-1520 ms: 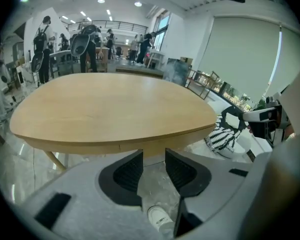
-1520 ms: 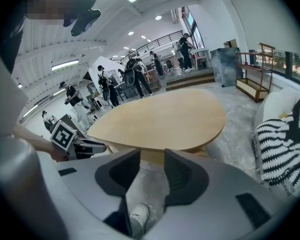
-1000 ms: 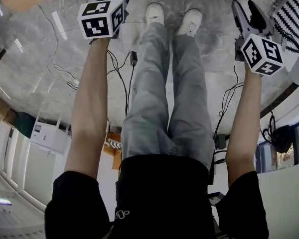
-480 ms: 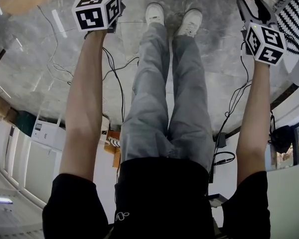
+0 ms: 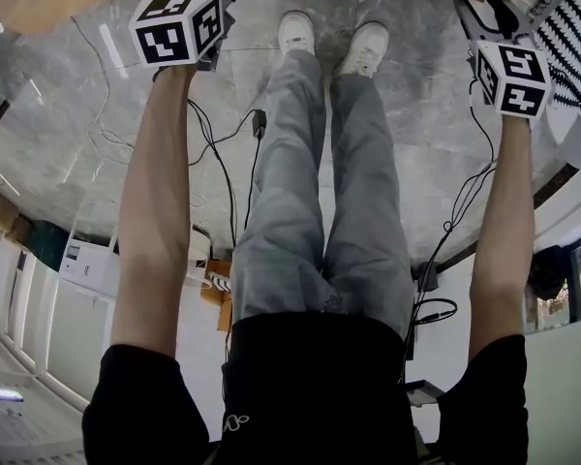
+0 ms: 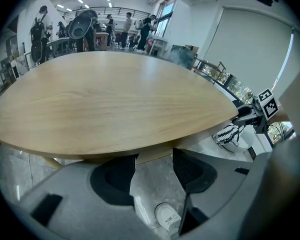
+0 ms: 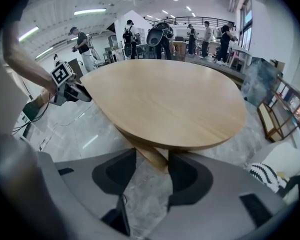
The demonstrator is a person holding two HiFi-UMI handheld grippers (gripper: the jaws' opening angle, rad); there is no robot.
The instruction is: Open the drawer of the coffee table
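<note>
My left tongs (image 6: 154, 170) and right tongs (image 7: 151, 171) both stand with jaws wide apart and hold nothing, poised at the near edge of the coffee table (image 6: 110, 101). Between the left pads (image 6: 115, 176) show only grey marble floor (image 5: 407, 114), the toe of my white shoe (image 6: 167, 216) and a pale wooden band (image 6: 155, 154) tucked under the tabletop's rim. Between the right pads lies the same floor, with a slanted wooden leg (image 7: 149, 156) running down from the table's underside just ahead of them.

From the head view, both tongs point steeply downward at the ends of my outstretched forearms, one on each side of my legs, with their tips close to the table's pale wooden edge. The table's rounded top spreads out ahead of both tongs.

I cannot pick out the drawer in any view; the space under the top is in shadow.

A black-and-white striped object (image 5: 573, 32) sits on the floor just to the right of the right tongs. Black cables (image 5: 234, 148) trail over the marble between my left arm and my legs. Several people (image 7: 82, 43) stand at desks well beyond the table.
</note>
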